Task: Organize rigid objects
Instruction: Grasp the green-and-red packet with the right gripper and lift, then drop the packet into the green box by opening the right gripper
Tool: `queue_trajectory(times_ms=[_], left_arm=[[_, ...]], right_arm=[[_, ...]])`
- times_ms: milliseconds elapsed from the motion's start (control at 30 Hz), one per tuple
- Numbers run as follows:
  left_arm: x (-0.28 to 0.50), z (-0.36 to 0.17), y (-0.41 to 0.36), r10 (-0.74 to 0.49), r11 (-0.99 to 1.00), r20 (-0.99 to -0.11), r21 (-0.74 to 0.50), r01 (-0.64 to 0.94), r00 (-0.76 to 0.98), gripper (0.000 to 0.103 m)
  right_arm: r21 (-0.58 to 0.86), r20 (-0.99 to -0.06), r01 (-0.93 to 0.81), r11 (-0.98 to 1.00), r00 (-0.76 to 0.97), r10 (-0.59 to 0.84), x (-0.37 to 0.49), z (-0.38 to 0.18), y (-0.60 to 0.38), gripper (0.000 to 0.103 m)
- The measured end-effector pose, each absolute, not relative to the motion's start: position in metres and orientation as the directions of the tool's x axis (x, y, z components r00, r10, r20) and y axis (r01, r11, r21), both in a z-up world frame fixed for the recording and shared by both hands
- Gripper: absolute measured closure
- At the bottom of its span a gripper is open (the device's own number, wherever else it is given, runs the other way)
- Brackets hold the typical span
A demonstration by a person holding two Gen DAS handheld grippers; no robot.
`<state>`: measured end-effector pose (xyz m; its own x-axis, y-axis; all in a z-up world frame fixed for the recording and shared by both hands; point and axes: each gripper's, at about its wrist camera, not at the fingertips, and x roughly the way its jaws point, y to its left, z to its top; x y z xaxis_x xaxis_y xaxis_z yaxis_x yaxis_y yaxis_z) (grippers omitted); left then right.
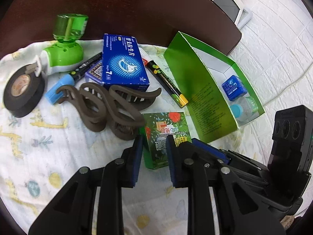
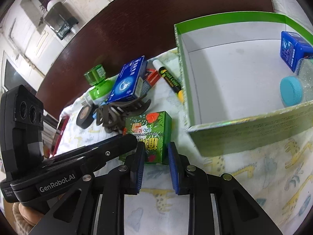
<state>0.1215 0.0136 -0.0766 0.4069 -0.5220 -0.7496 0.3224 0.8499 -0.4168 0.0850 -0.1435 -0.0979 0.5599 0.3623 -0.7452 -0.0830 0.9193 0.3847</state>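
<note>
While only a few small things sit inside the green tray (image 2: 252, 129), I judge the sorting barely begun. Lying in its far corner are a small blue box (image 2: 293, 49), a clear bottle (image 2: 307, 78) and a round teal cap (image 2: 291, 94); most of the tray floor is bare.

Just outside the tray's near corner stands the small green flowered box (image 1: 166, 135), and both tools are set low over it. My left tool (image 1: 154, 156) has its pads nearly pressed together with a narrow gap, the flowered box seen just beyond them; I cannot tell that they pinch it. My right tool (image 2: 156, 164) looks the same, nearly closed, gripping nothing that I can see.

Further out, a pile waits on the patterned cloth (image 1: 49, 156) covering the surface: a brown hair claw (image 1: 109, 107), a large blue box (image 1: 123, 62), a yellow-tipped marker (image 1: 168, 82), a blue-capped pen (image 1: 74, 78), a roll of black tape (image 1: 21, 92) and a green plug-in bottle (image 1: 66, 41). All of that, I reckon, still has to go into the tray.
</note>
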Motion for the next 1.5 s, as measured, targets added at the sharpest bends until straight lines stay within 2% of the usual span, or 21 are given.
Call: queue_trajectory(times_ms=[333,567,700,1033,1500], left_arm=[[0.083,-0.016,0.022,-0.488,0.871,-0.678,-0.336,0.359,0.55,0.084],[0.08,0.033,-0.011,-0.501,0.858,-0.61,-0.255,0.446,0.614,0.083],[0.093,0.046,-0.044,-0.515,0.842,-0.601,-0.221,0.493,0.611,0.083],[0.134,0.047,-0.141,-0.554,0.78,-0.64,-0.174,0.601,0.533,0.083],[0.186,0.003,-0.207,-0.555,0.749,-0.717,-0.209,0.629,0.422,0.083]], right_arm=[[0.362,-0.658,-0.206,0.909,0.635,0.405,0.056,-0.045,-0.127,0.077],[0.34,-0.561,-0.237,0.91,0.726,0.398,0.047,0.001,-0.151,0.077],[0.329,-0.53,-0.224,0.917,0.76,0.376,0.049,0.014,-0.18,0.077],[0.374,-0.506,-0.108,0.921,0.808,0.3,0.067,0.012,-0.265,0.077],[0.426,-0.571,0.011,0.904,0.779,0.26,0.111,-0.029,-0.334,0.077]])
